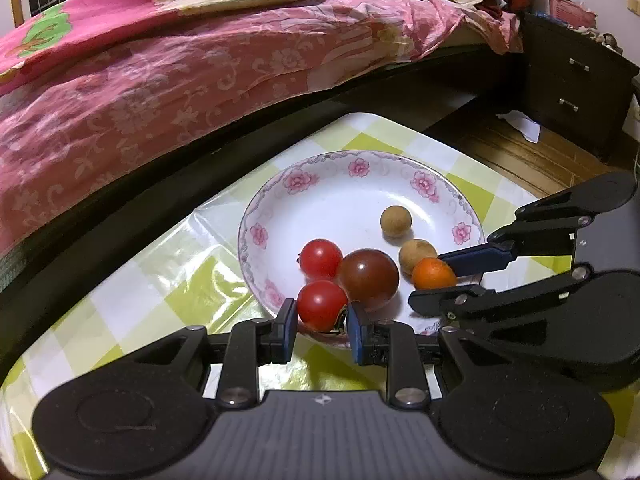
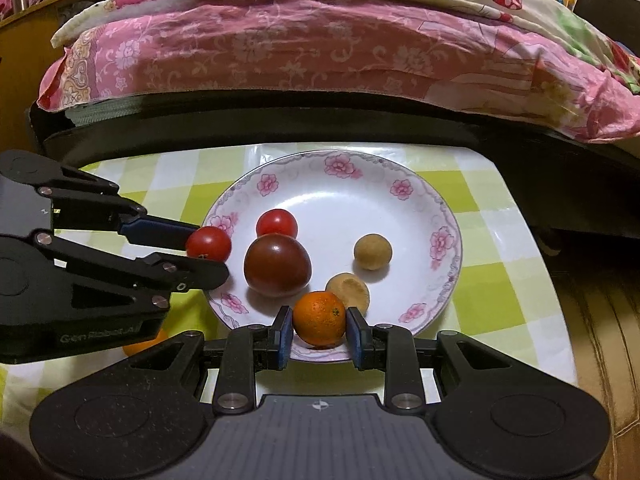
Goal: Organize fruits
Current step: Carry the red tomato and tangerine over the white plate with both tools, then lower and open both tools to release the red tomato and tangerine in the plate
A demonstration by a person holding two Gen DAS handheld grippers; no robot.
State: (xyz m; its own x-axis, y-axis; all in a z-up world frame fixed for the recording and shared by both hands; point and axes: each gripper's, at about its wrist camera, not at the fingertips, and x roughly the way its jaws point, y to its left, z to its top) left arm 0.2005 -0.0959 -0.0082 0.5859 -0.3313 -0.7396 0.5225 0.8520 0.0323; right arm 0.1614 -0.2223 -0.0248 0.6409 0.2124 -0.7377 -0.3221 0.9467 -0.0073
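Note:
A white plate with pink flowers lies on the checked tablecloth. My left gripper is shut on a red cherry tomato over the plate's near left rim. My right gripper is shut on a small orange over the near rim. On the plate lie a second red tomato, a larger dark brown-red tomato and two tan longans.
A bed with a pink flowered quilt and dark frame runs close behind the table. A dark nightstand stands at the far right. Another orange fruit peeks from under the left gripper.

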